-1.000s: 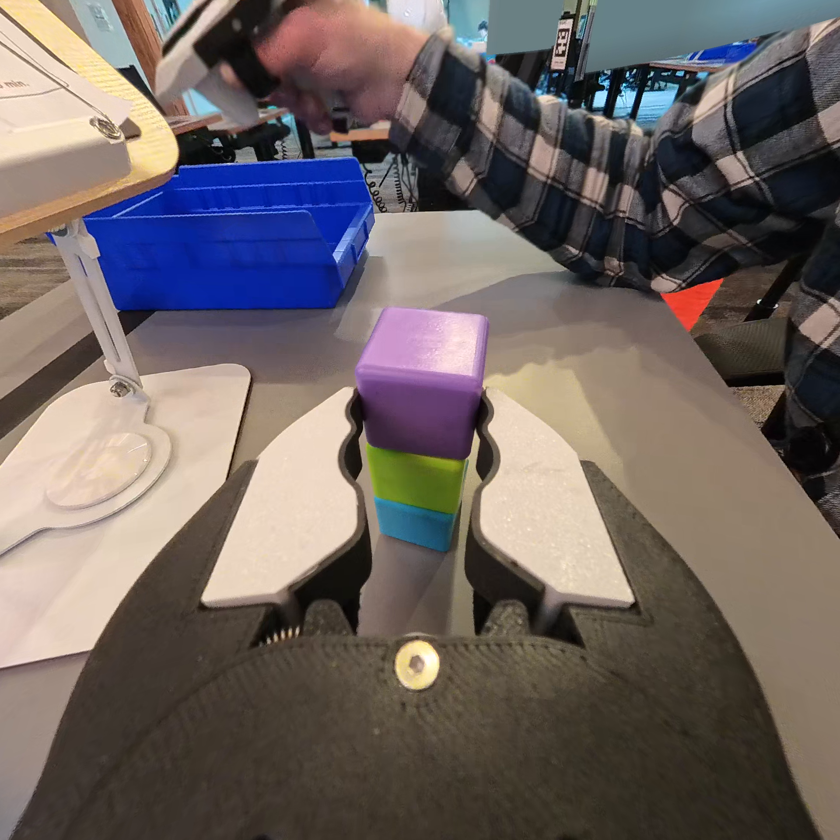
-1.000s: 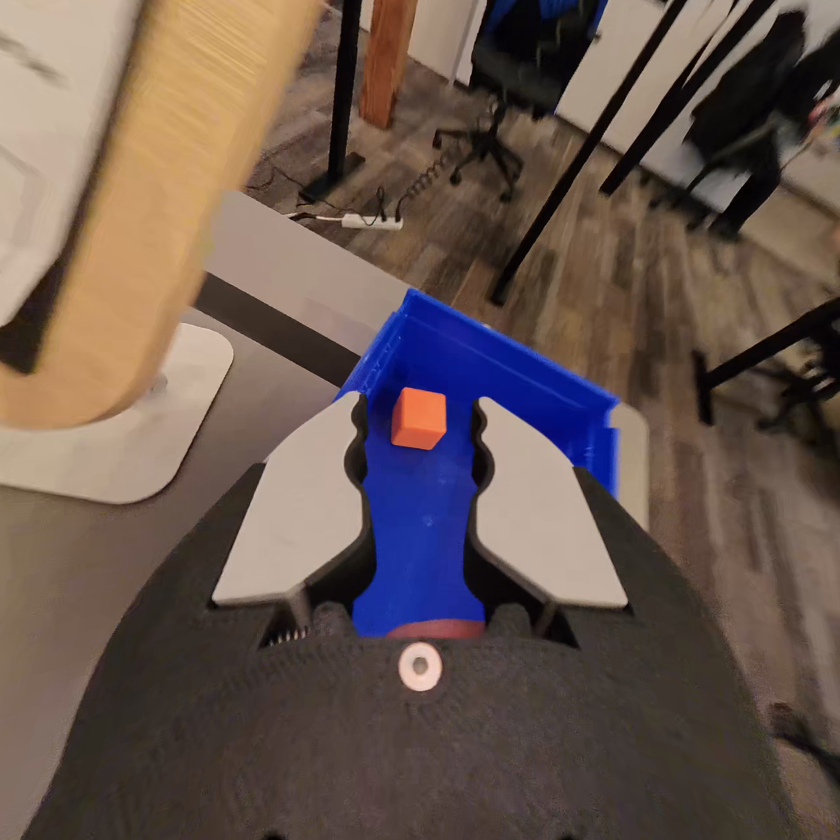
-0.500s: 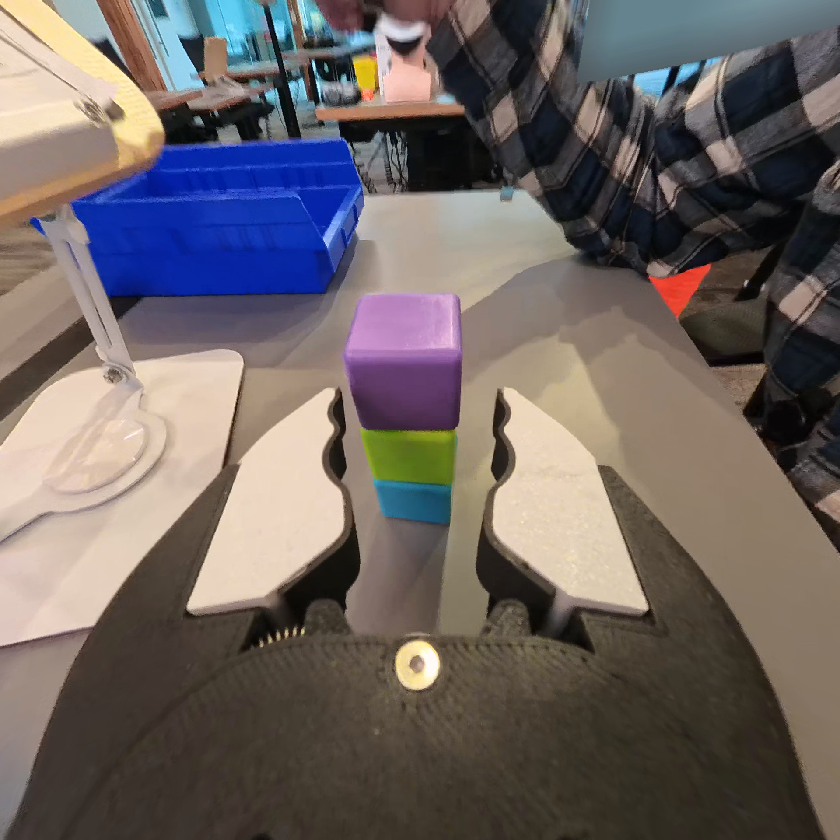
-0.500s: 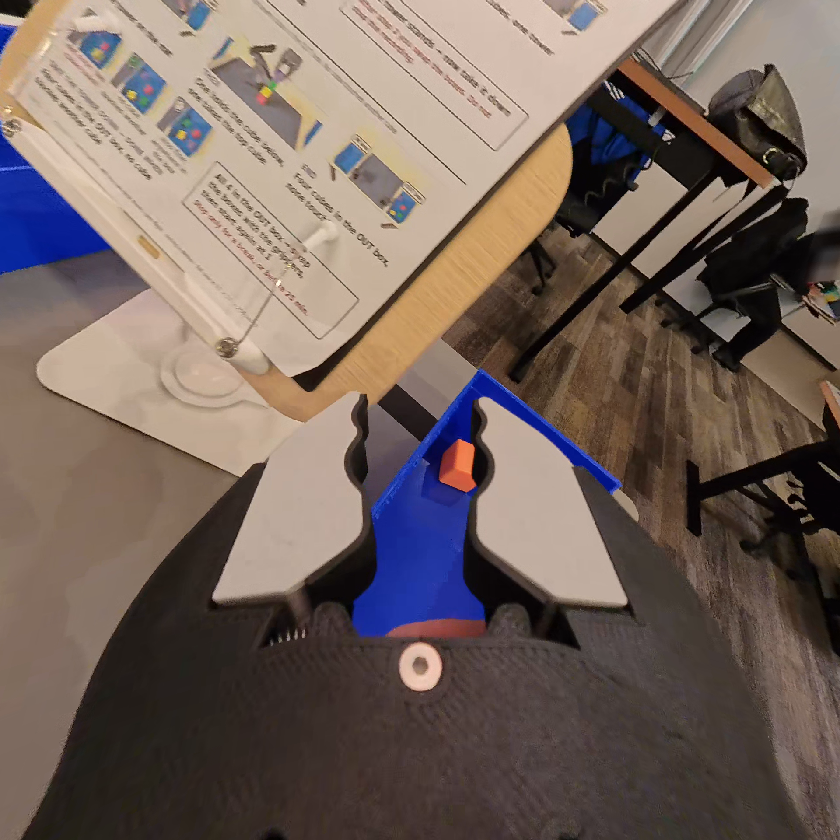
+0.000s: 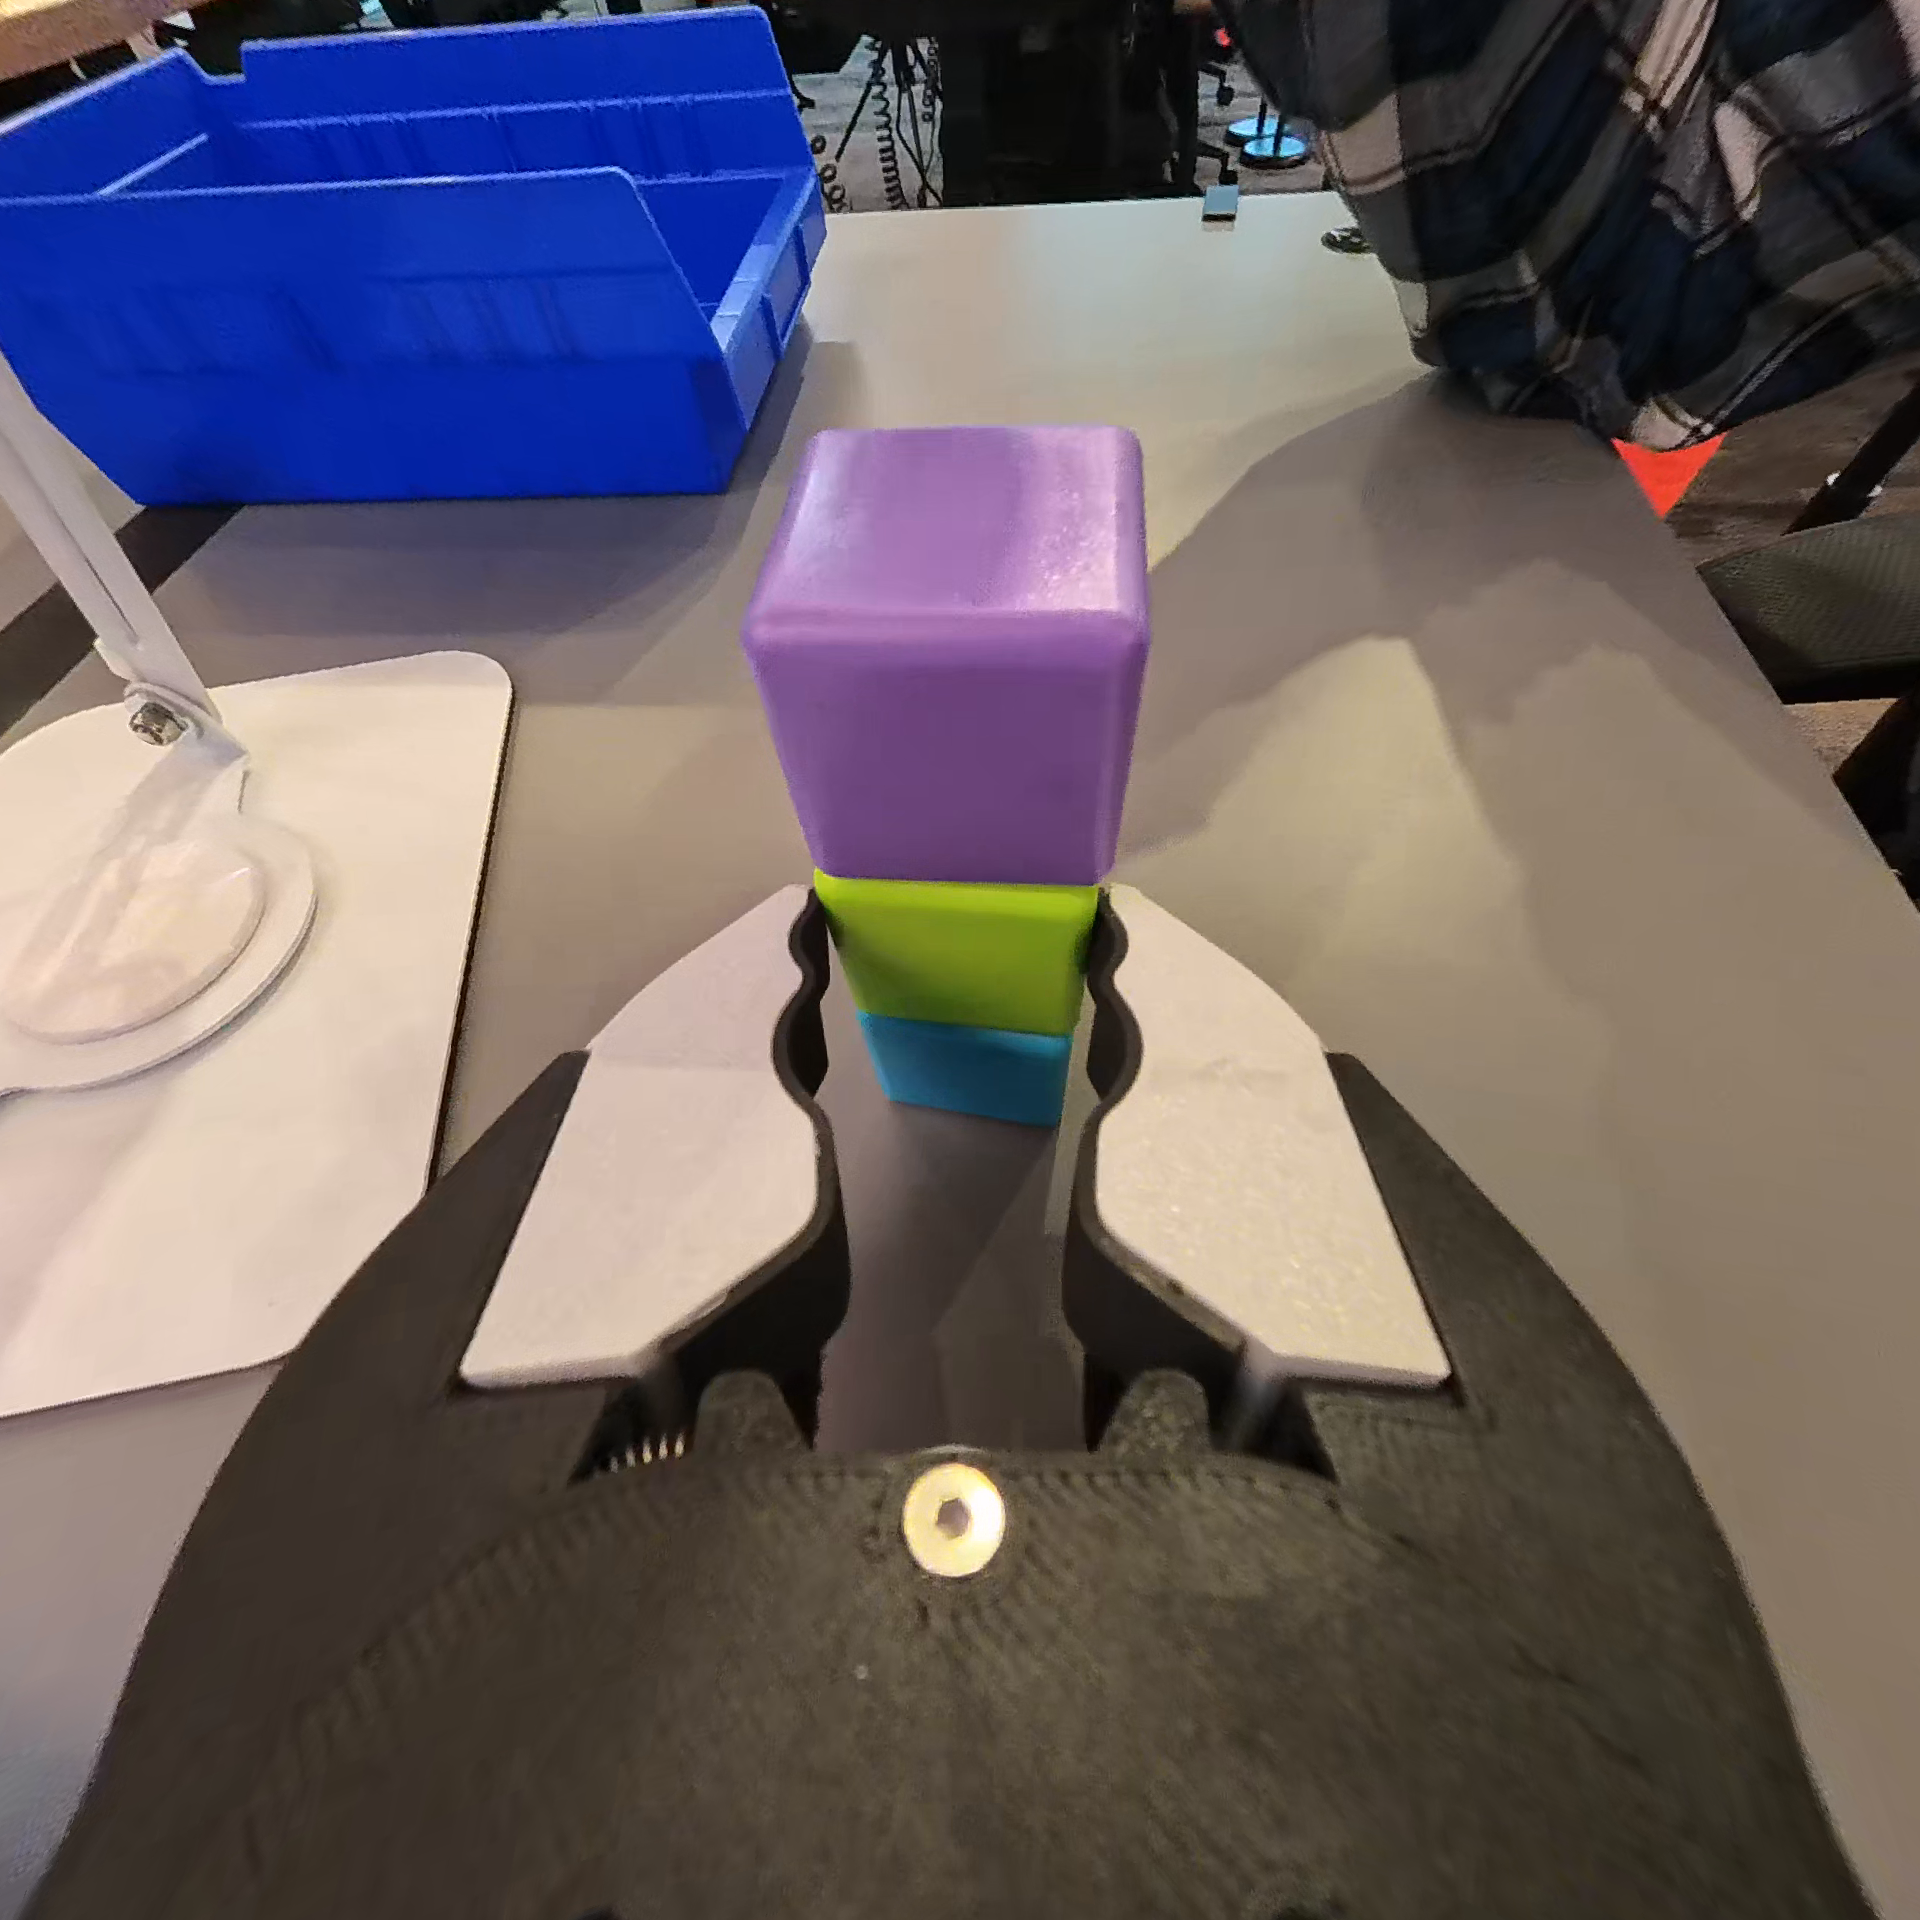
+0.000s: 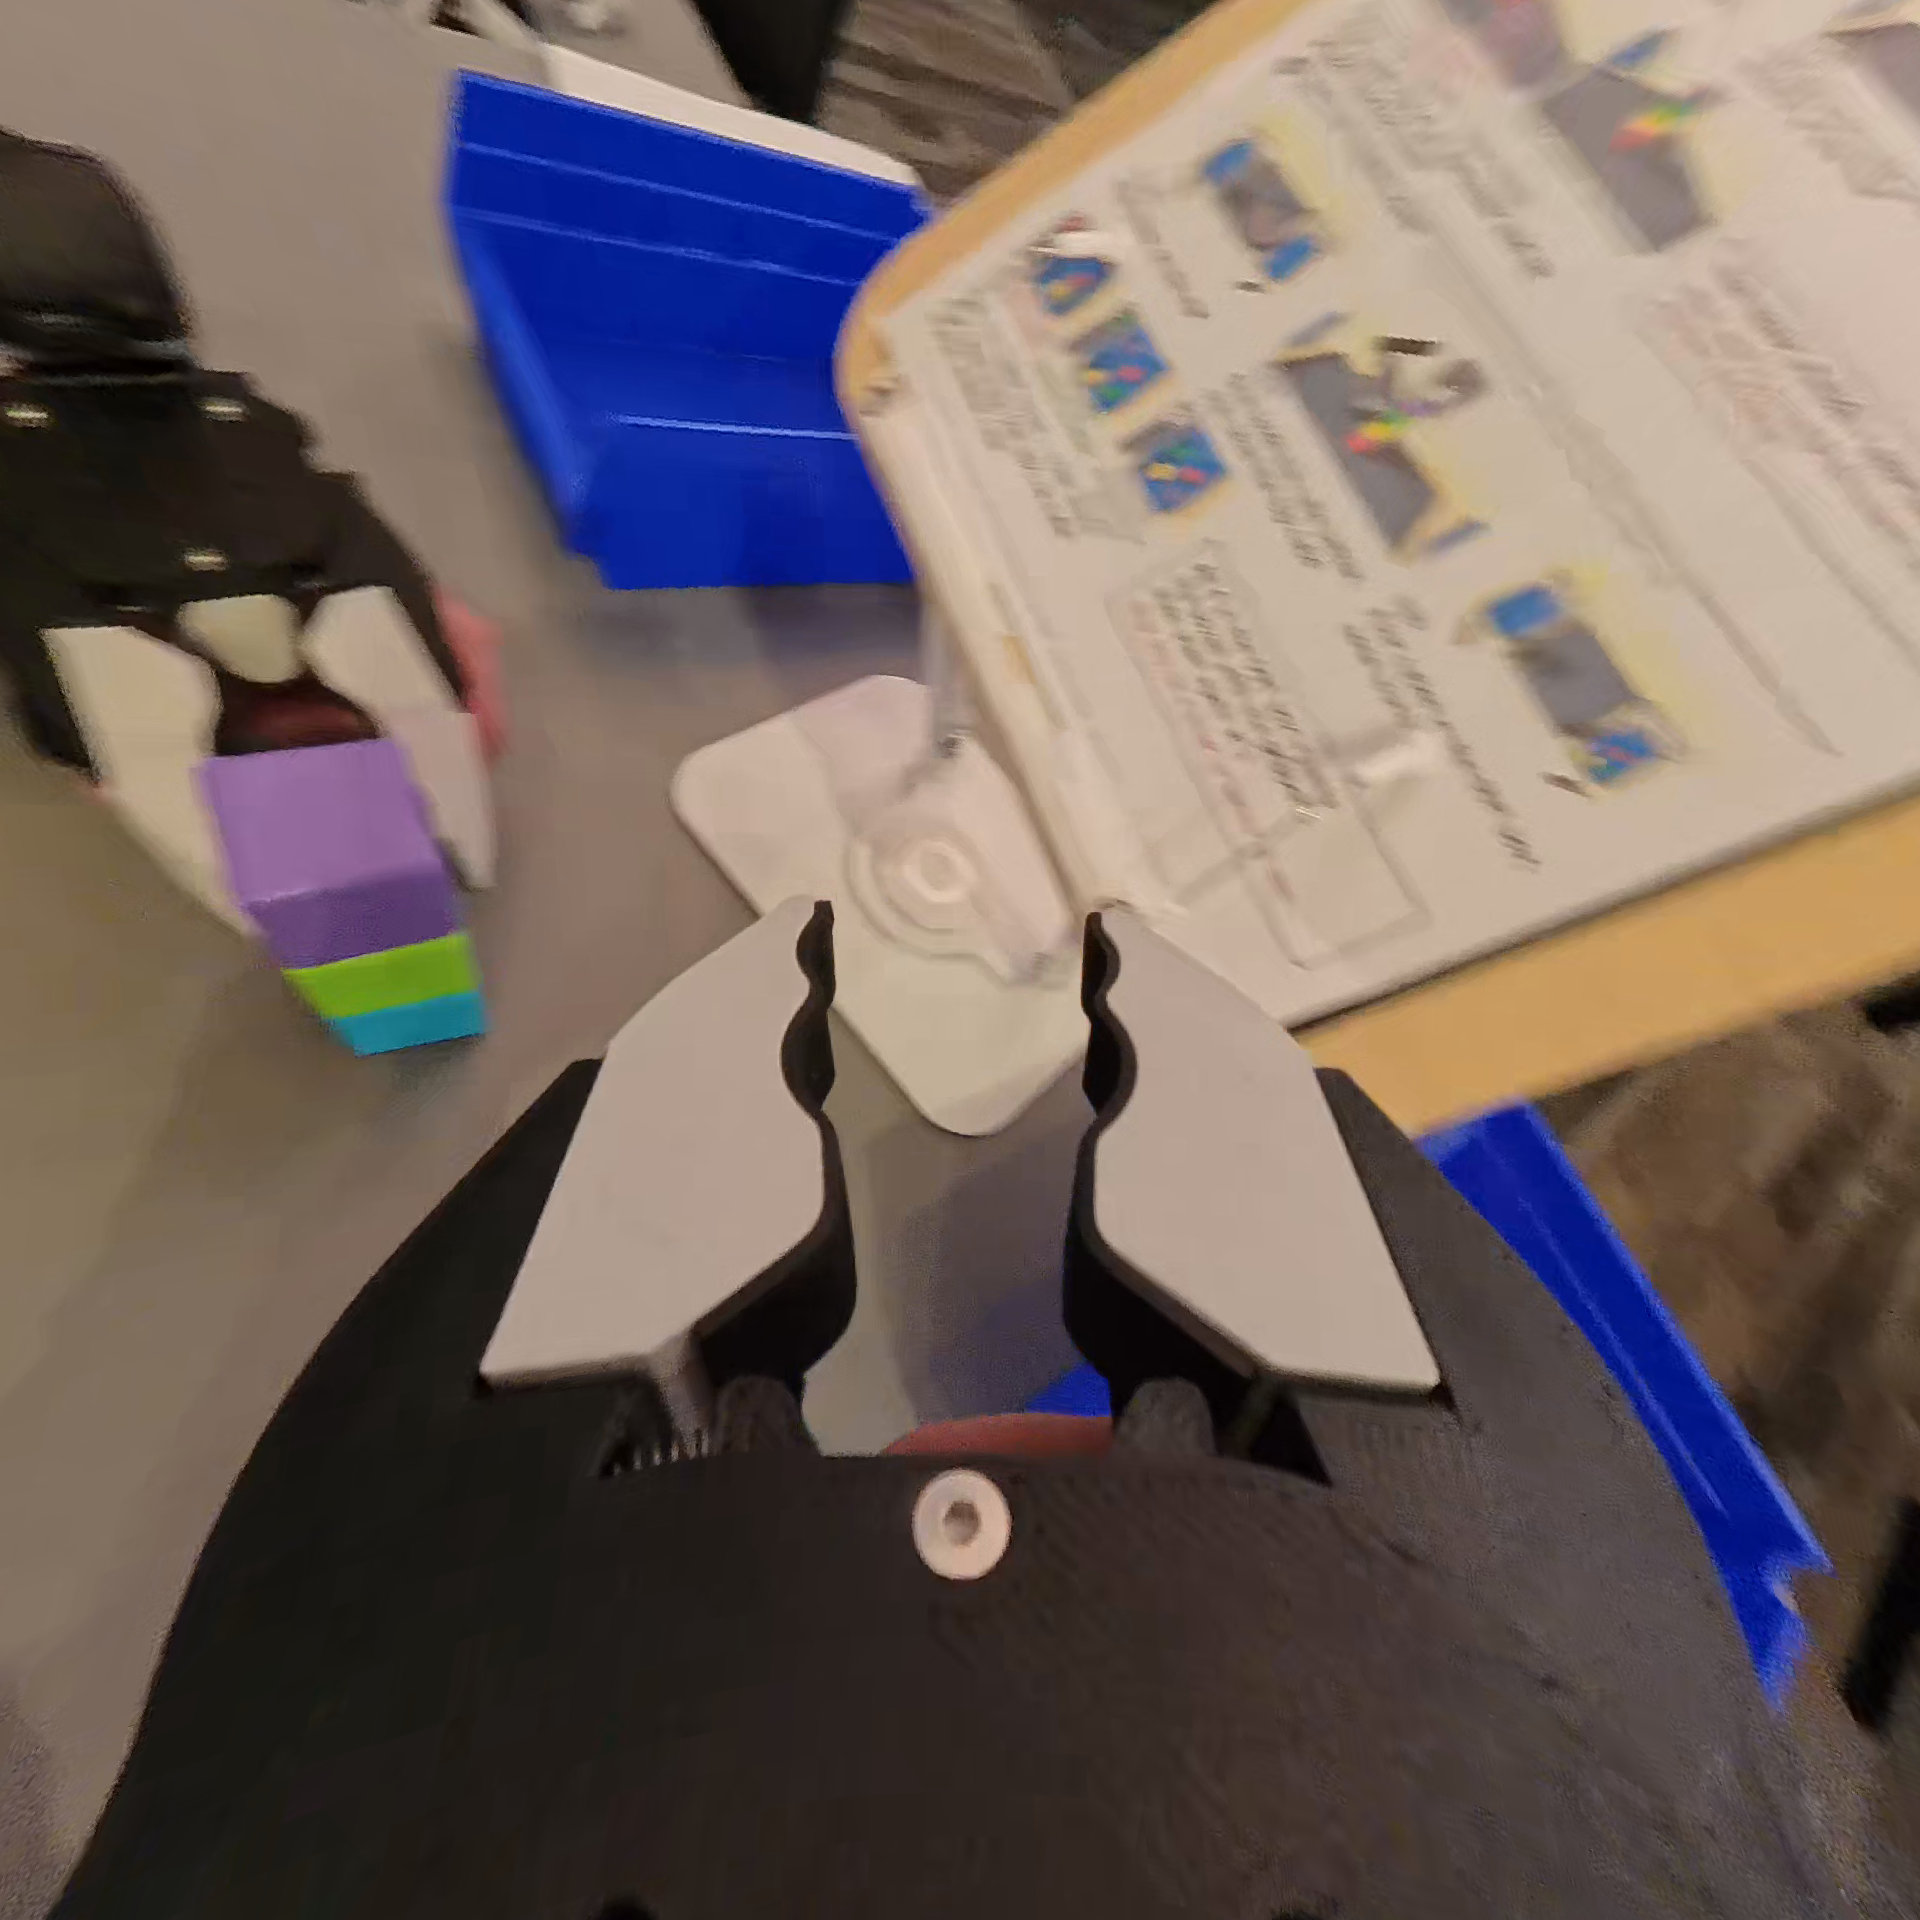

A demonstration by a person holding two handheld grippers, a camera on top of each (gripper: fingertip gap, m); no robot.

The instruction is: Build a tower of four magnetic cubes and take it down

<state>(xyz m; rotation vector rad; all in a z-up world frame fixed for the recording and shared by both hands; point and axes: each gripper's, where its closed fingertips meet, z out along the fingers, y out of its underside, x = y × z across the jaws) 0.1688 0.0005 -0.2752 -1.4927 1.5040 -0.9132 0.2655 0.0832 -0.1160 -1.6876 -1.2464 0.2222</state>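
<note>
The left gripper (image 5: 956, 935) closes its fingertips on the green cube (image 5: 956, 951), between the purple cube (image 5: 945, 665) above and the blue cube (image 5: 971, 1070) below. The right gripper (image 6: 956, 935) gapes empty over bare table (image 6: 208, 1195), right of the stack, just before the white stand base (image 6: 914, 883).

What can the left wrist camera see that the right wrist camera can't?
Only the left wrist view shows a plaid sleeve at the table's far edge. Only the right wrist view shows the clipboard with its instruction sheet, a second blue bin and the open right gripper. Both show the purple cube on the green cube on the blue cube, the left gripper at the stack, and the far blue bin.
</note>
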